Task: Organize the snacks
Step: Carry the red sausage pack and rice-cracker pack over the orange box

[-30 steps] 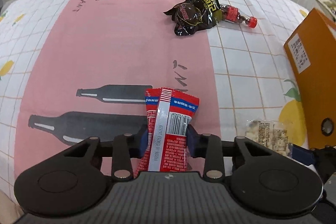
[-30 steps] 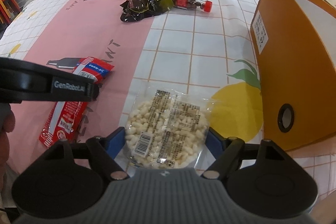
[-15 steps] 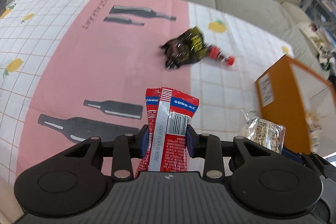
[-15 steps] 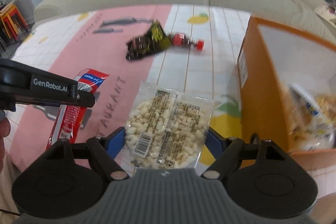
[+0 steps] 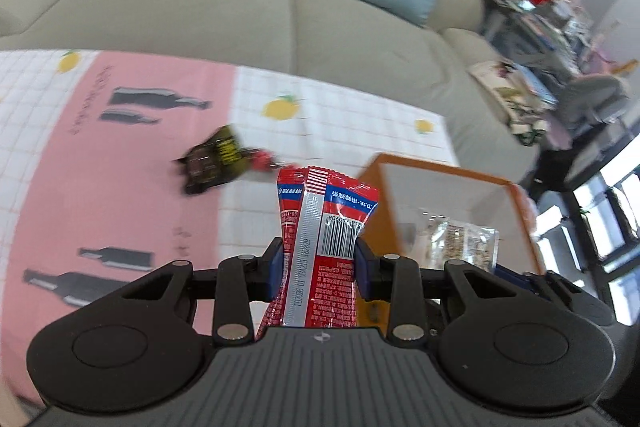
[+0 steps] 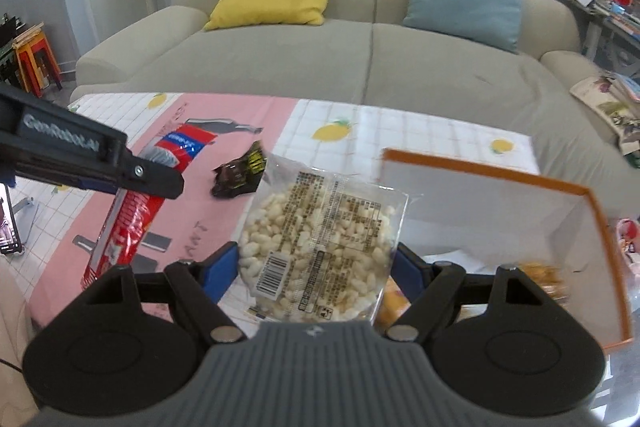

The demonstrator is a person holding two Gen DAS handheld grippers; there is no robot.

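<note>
My left gripper (image 5: 318, 265) is shut on a red snack packet (image 5: 320, 247) and holds it upright, raised above the table beside the orange box (image 5: 448, 175). My right gripper (image 6: 316, 263) is shut on a clear bag of white puffed snacks (image 6: 320, 247), raised at the left edge of the orange box (image 6: 500, 179). The left gripper and its red packet (image 6: 136, 219) show at the left of the right wrist view. A dark snack bag (image 5: 212, 163) lies on the tablecloth; it also shows in the right wrist view (image 6: 240, 173). The puffed bag (image 5: 460, 239) shows over the box.
The orange box is open at the top, white inside, with snacks at its bottom (image 6: 544, 275). A small red-capped bottle (image 5: 264, 159) lies by the dark bag. The pink and white tablecloth (image 5: 120, 187) covers the table. A grey sofa (image 6: 360, 47) stands behind it.
Both grippers have lifted their packets higher off the table and moved right toward the orange box. The box's open top and inside have come into view.
</note>
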